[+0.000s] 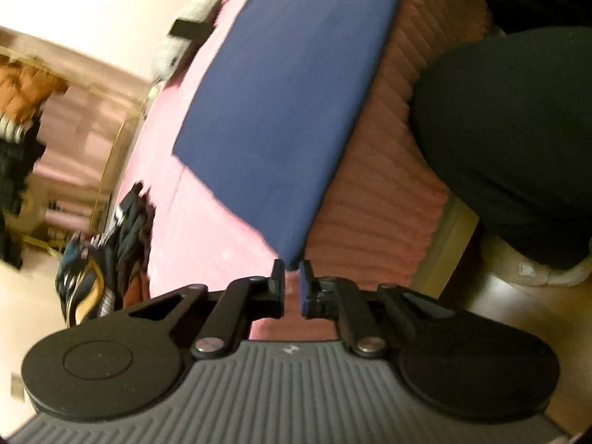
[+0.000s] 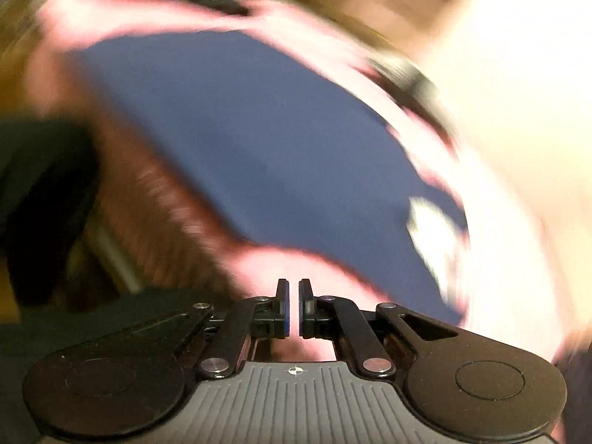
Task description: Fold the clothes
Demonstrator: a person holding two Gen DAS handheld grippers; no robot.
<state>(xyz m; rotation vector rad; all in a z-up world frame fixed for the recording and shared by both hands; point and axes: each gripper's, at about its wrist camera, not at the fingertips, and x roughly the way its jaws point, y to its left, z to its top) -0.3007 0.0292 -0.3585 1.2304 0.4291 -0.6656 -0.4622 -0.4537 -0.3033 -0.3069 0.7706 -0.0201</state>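
Observation:
A navy blue garment [image 1: 281, 111] lies folded flat on a pink bed cover [image 1: 192, 229]. My left gripper [image 1: 293, 270] sits at the garment's near corner with its fingers nearly closed; the corner of the cloth reaches the gap between them. The right wrist view is heavily blurred by motion. There the same blue garment [image 2: 259, 155] lies ahead on the pink cover [image 2: 281, 262], and my right gripper [image 2: 294, 288] has its fingers nearly together with nothing between them, a little short of the garment's edge.
A ribbed pink blanket edge [image 1: 388, 185] hangs over the bed side. The person's dark-clothed leg [image 1: 510, 140] is at the right. A heap of dark mixed clothes [image 1: 111, 259] lies at the left of the bed. A grey fluffy item [image 1: 185, 33] lies farther back.

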